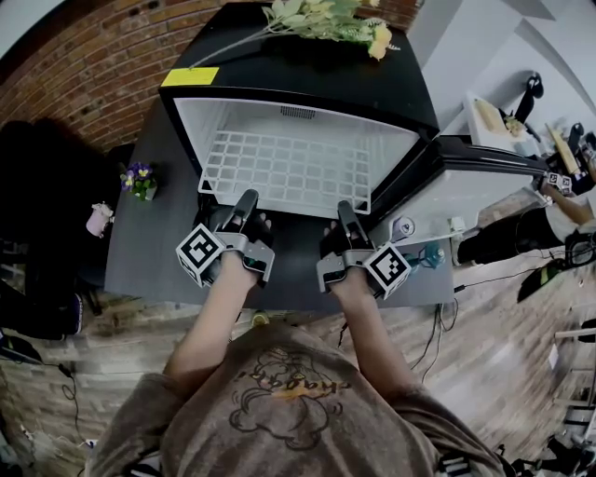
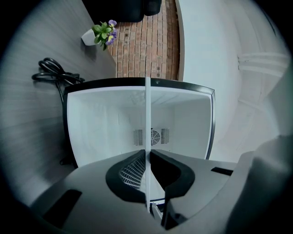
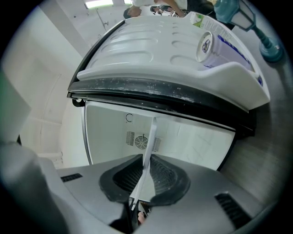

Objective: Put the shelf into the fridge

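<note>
The white wire shelf (image 1: 289, 168) lies flat, its far part inside the open black fridge (image 1: 307, 70) and its near edge toward me. My left gripper (image 1: 244, 207) is shut on the near edge at the left. My right gripper (image 1: 346, 214) is shut on that edge at the right. In the left gripper view the shelf (image 2: 147, 119) shows edge-on as a thin white line clamped in the left gripper (image 2: 148, 157), with the white fridge interior (image 2: 105, 128) behind. The right gripper view shows the shelf (image 3: 150, 137) edge-on the same way, pinched in the right gripper (image 3: 146, 168).
The fridge door (image 1: 475, 177) stands open at the right. Yellow flowers (image 1: 326, 19) lie on the fridge top beside a yellow note (image 1: 190, 76). A small pot of purple flowers (image 1: 140, 179) sits on the grey table (image 1: 149, 252). A black cable (image 2: 55, 75) lies left of the fridge.
</note>
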